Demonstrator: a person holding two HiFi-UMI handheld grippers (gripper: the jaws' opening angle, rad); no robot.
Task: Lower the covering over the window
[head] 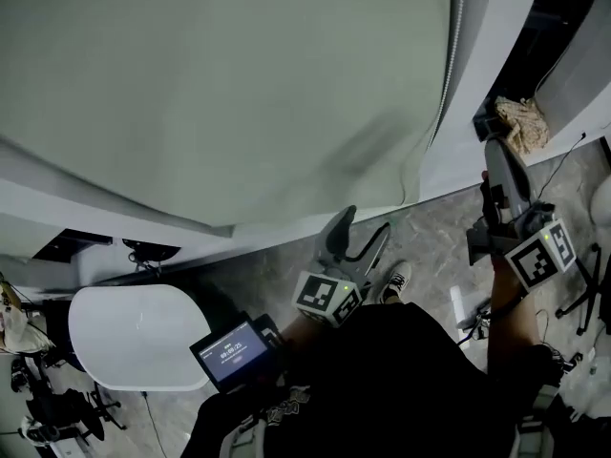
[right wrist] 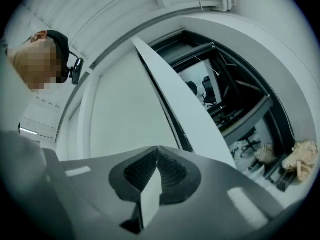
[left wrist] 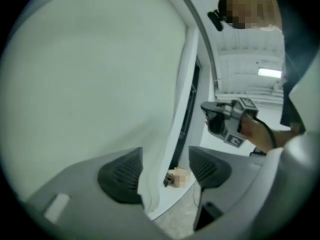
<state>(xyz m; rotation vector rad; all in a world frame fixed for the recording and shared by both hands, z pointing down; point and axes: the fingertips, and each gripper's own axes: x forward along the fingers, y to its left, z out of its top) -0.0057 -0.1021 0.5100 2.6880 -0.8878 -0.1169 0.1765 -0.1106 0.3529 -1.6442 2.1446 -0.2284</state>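
Observation:
A pale grey-green roller blind (head: 220, 93) hangs over the window down to the sill, and it also fills the left gripper view (left wrist: 90, 84). Its bead chain (head: 441, 93) hangs along the blind's right edge beside a white pillar (head: 477, 55). My left gripper (head: 358, 232) is held low in front of the sill, open (left wrist: 165, 151), with nothing pressed between its pads. My right gripper (head: 494, 151) points up by the pillar, right of the chain. Its jaws are shut (right wrist: 156, 149) with the pads meeting at the tips. A pale sliver shows behind them and I cannot tell what it is.
A beige cloth bundle (head: 522, 122) lies on the ledge at the right, in front of a dark window. A white oval table (head: 138, 337) stands at lower left. A small lit screen (head: 234, 353) sits at my chest. Stand legs (head: 582, 294) and cables lie on the floor at right.

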